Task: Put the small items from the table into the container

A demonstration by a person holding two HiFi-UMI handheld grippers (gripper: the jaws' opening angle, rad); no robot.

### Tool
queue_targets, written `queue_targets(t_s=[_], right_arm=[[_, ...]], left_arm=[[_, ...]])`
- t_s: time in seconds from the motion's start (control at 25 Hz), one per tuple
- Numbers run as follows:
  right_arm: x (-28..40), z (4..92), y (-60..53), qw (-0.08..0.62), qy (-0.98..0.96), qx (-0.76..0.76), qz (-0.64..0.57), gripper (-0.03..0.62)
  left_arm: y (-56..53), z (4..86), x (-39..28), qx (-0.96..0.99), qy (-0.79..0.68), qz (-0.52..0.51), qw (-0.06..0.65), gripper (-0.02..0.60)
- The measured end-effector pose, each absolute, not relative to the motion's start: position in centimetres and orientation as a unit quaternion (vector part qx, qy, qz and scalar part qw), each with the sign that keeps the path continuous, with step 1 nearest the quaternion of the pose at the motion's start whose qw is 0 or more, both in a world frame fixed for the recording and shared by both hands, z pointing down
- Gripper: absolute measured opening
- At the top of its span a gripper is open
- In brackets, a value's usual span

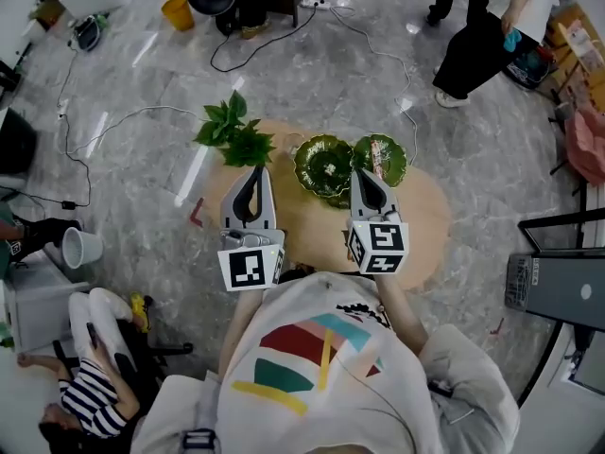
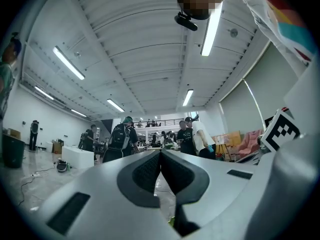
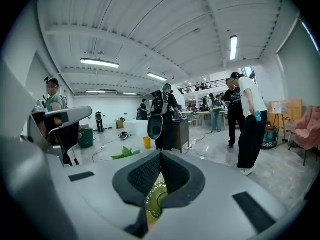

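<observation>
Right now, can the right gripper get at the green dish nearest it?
Probably yes. The right gripper hangs above that green dish on the table, and nothing shows between them. Its jaws are shut and empty, so it would have to open first.

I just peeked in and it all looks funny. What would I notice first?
Right in the middle of the head view are the left gripper and the right gripper, both grey, jaws together and holding nothing, each with a black-and-white marker cube. Just beyond them, on the round wooden table, sit two shiny green dishes, with a leafy green plant to their left.
</observation>
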State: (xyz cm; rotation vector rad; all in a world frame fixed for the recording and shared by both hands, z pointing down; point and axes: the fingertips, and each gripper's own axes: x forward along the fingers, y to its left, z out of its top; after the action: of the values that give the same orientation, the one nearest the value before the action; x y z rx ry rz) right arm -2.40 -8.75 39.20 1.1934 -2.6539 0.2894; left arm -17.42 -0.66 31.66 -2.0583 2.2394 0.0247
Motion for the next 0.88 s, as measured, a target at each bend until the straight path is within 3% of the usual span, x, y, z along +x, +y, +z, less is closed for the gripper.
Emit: queue_targets(t_s=[0.68,0.88], right_arm=[[-5.0,39.6,-6.8,0.12,-0.92,0.363,0.088,0.014],[-3.8,39.9,-6.6,0.081,-0.914,0.376,0.132,0.015]], left_arm=[[0.2,31.4,-17.8,-0.674,0.737,0.019,0.048,0.008],[-0.4,32.2,-17.5,-0.686,0.727,0.015,0.039,0.008]])
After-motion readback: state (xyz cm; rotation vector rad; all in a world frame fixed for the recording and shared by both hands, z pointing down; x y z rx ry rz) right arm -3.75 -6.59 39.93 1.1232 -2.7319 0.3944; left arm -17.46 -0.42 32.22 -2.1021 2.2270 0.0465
